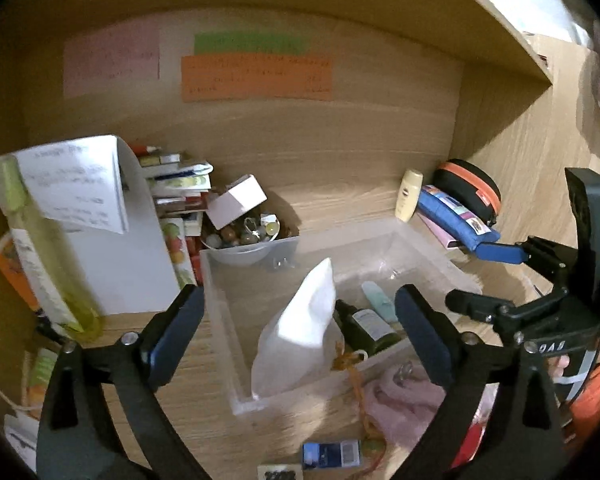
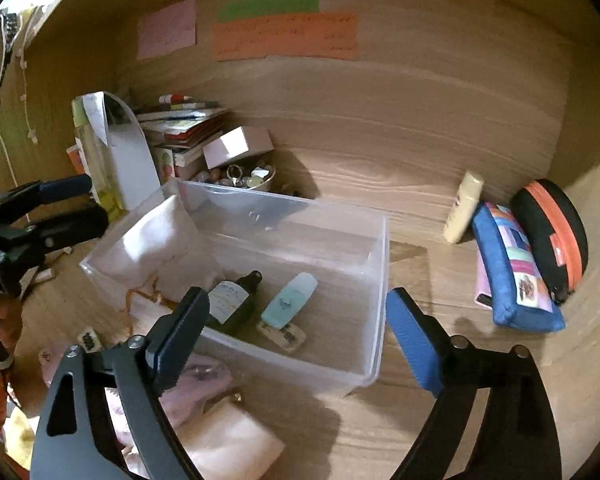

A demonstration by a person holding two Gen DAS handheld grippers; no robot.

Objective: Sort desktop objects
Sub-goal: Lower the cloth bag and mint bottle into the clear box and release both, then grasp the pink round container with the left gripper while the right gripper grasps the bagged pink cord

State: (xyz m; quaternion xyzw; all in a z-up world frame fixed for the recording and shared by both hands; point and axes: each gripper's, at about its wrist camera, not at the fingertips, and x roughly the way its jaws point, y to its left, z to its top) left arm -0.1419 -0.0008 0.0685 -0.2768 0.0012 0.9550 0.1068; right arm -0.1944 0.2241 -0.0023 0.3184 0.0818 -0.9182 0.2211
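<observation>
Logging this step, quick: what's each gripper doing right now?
Left gripper: open, holding nothing, above the clear bin.
Right gripper: open, holding nothing.

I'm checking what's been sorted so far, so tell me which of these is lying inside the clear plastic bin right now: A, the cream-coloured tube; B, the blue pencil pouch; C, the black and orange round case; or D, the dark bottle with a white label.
D: the dark bottle lies on the floor of the clear plastic bin, beside a light blue tube; the other three things sit outside it by the wall.
</observation>
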